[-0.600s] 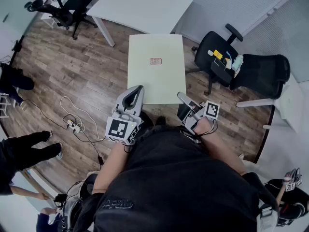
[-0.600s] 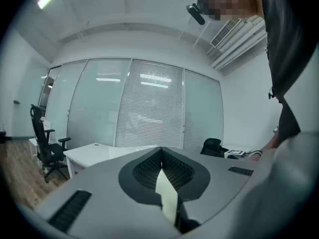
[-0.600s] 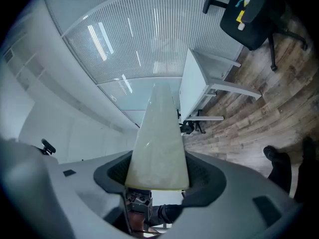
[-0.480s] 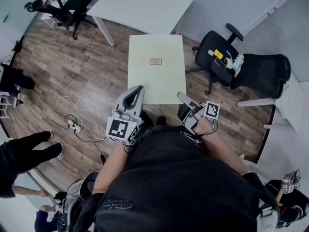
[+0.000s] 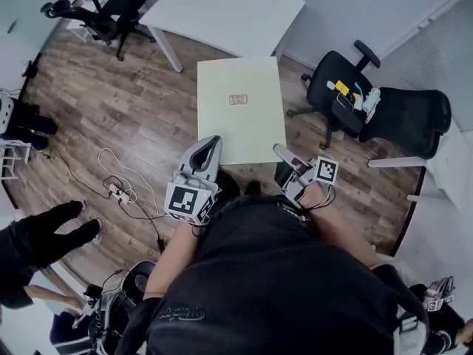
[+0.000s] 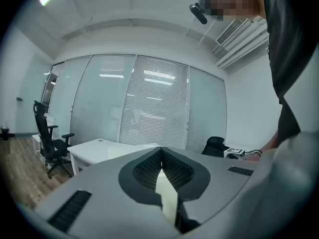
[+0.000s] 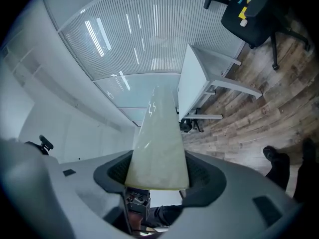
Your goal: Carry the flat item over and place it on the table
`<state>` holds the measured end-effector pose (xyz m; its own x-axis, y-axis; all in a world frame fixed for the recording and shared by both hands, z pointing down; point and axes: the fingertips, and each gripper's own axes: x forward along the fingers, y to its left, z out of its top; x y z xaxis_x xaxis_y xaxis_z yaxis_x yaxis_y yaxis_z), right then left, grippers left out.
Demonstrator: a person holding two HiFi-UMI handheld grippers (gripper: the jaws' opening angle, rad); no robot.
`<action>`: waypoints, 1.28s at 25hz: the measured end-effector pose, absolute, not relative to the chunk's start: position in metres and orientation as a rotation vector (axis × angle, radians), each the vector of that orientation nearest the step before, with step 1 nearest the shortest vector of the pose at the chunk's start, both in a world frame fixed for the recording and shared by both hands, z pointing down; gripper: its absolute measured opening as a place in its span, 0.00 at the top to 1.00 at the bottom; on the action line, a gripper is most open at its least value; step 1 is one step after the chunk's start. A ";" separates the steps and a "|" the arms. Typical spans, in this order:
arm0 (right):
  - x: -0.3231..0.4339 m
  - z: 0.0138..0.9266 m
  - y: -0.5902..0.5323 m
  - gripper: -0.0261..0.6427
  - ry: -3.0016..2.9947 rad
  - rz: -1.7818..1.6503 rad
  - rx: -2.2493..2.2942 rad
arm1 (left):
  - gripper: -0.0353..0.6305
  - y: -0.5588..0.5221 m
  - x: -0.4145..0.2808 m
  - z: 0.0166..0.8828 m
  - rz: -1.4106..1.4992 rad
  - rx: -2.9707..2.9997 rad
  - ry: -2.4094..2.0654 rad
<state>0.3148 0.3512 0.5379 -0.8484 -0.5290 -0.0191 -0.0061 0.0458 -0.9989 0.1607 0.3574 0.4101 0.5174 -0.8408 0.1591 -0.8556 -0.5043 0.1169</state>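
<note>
In the head view a pale, flat rectangular board (image 5: 238, 109) with a small red label hangs level over the wood floor, in front of the person. My left gripper (image 5: 209, 148) is shut on its near left corner. In the left gripper view the board (image 6: 167, 193) shows edge-on as a thin strip pinched between the jaws. My right gripper (image 5: 283, 154) holds the near right corner. In the right gripper view the board (image 7: 158, 148) fills the space between the wide-set jaws and runs away from the camera. A white table (image 5: 225, 9) stands just beyond the board's far edge.
A black office chair (image 5: 347, 95) with small items on its seat stands to the right. Another chair (image 5: 111, 13) is at the far left by the table. A cable and power strip (image 5: 118, 192) lie on the floor, left. A person's legs (image 5: 44, 235) are at the left edge.
The board, both grippers and the person have shifted slightly toward the white table. Both grips look unchanged.
</note>
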 end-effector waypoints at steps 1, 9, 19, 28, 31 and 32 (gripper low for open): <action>0.311 0.538 0.348 0.52 1.943 -1.861 -0.537 | 0.92 0.355 0.157 0.410 0.121 2.573 -1.456; 0.270 0.546 0.309 0.52 1.918 -1.891 -0.558 | 0.92 0.320 0.113 0.414 0.124 2.555 -1.449; 0.187 0.543 0.233 0.52 1.871 -1.874 -0.572 | 0.92 0.252 0.024 0.407 0.130 2.562 -1.439; 0.140 0.523 0.183 0.52 1.865 -1.781 -0.624 | 0.92 0.212 -0.040 0.393 0.059 2.564 -1.473; 0.133 0.523 0.172 0.52 1.893 -1.779 -0.644 | 0.92 0.205 -0.052 0.389 0.053 2.570 -1.479; 0.131 0.523 0.166 0.52 1.901 -1.774 -0.645 | 0.92 0.202 -0.055 0.390 0.053 2.572 -1.480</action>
